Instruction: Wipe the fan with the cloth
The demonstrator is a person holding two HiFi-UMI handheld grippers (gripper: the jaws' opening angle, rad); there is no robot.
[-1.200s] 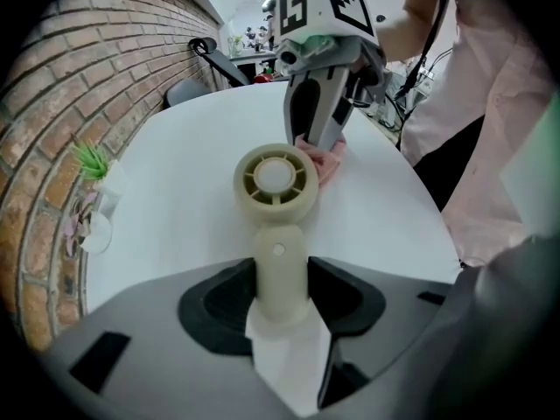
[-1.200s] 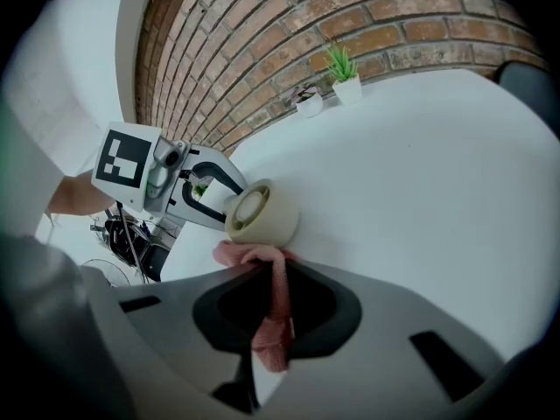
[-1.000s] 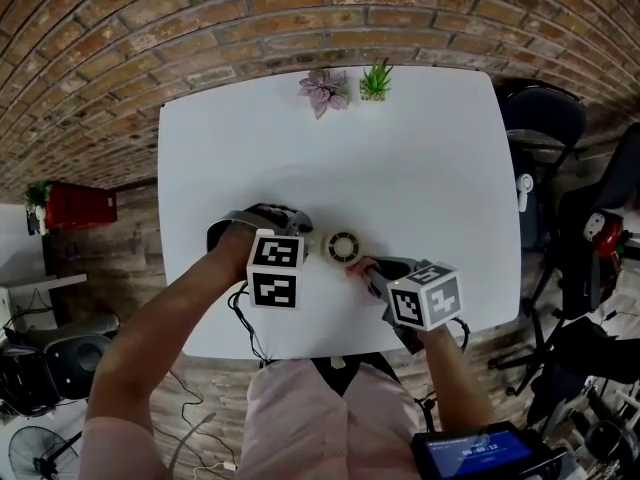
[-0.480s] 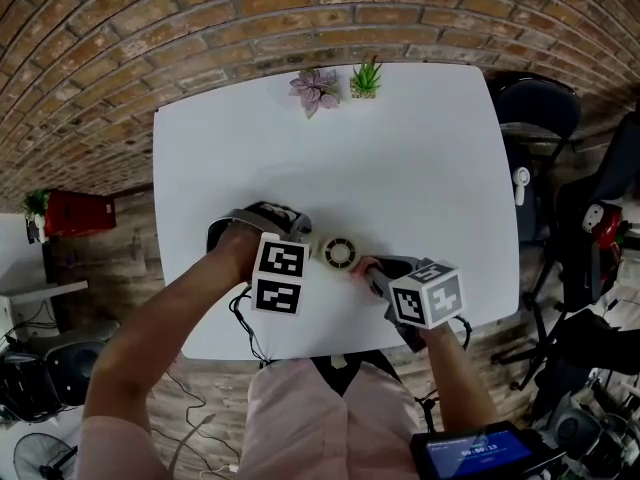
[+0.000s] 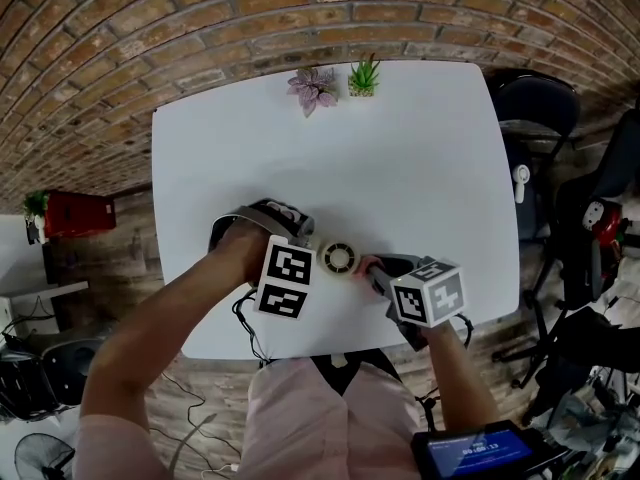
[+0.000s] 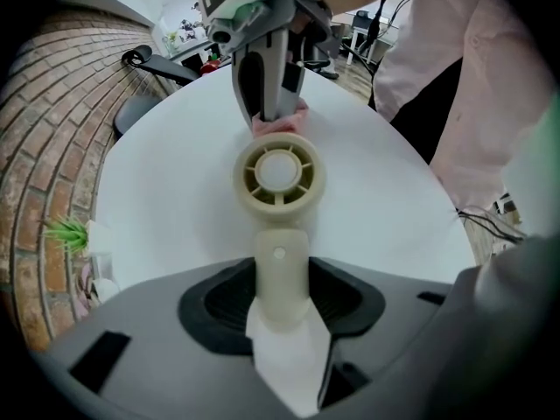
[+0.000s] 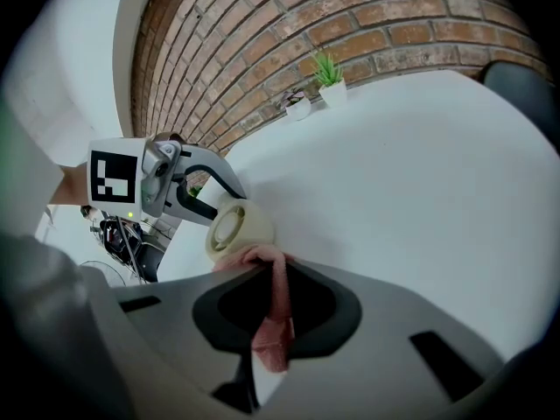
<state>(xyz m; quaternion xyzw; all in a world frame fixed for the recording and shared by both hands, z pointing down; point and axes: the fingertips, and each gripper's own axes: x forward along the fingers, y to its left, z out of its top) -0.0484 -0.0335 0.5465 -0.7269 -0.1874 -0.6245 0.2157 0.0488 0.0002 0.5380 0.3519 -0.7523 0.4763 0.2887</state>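
Left tool grips fan — right tool pinches cloth.

The small cream fan faces its round grille upward; the crumpled pink cloth touches its head's side.

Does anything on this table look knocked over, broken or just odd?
Nothing stands out. The left claw grips the small cream fan by its handle, the right claw pinches a pink cloth against the fan's rim, and the two potted plants stand upright at the far edge of the white table.
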